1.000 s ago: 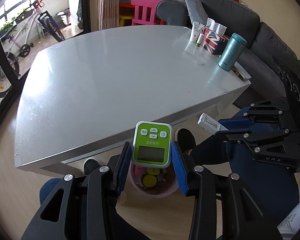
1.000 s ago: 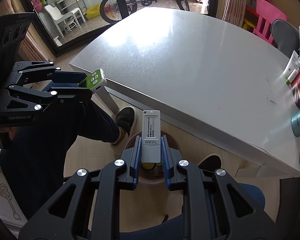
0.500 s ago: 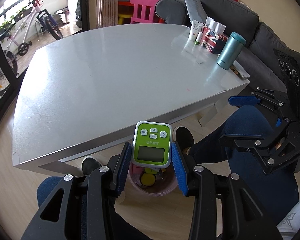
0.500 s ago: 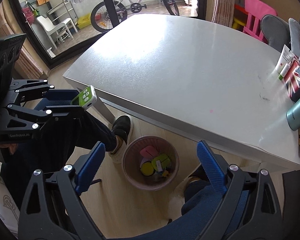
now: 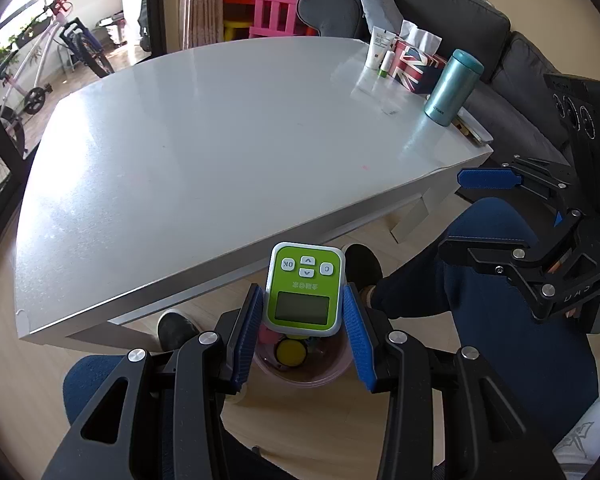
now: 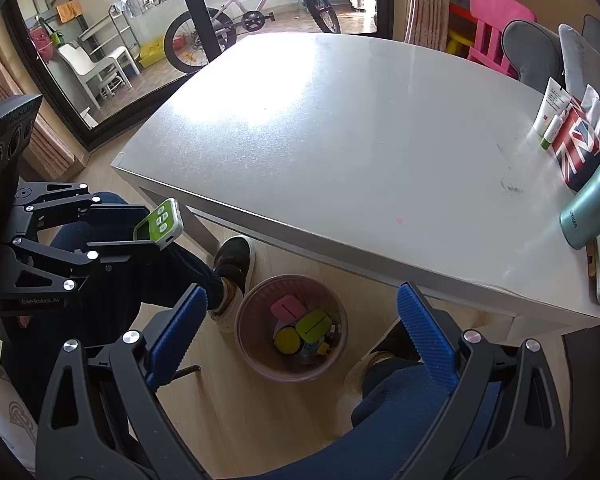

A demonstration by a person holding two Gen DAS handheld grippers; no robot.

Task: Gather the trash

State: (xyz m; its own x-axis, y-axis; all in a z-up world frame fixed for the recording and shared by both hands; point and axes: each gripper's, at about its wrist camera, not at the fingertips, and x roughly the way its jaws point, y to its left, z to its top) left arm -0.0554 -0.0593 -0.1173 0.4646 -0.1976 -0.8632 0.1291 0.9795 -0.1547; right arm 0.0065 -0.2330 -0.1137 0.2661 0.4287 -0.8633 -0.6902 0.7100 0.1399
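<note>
**Green timer clamped over the bin, other tool empty**

Closest in: the left tool [image 5: 303, 326] has its blue ribbed pads pressed on both sides of a green plastic timer with white buttons and a grey screen [image 5: 303, 290], held upright with its button end away from the camera. Right under it on the wooden floor is the round pink plastic wastebasket [image 6: 256, 308], just in front of the desk's near edge. Inside you can see a pink flat piece, a lime-green one and a yellow round thing, plus small bits I can't make out.

The right tool [image 6: 300, 320] is spread wide apart with nothing between its pads, hanging above the same basket. From that side the timer [image 6: 159, 225] shows off to the left, held level in the other tool.

Further back, the big white glossy desk [image 5: 204, 152] carries a teal metal flask [image 5: 452, 86], a Union Jack tissue box [image 5: 414, 66] and a white tube [image 5: 378, 48] at its far right corner. Beyond that, a grey sofa and a pink kids' chair.
</note>
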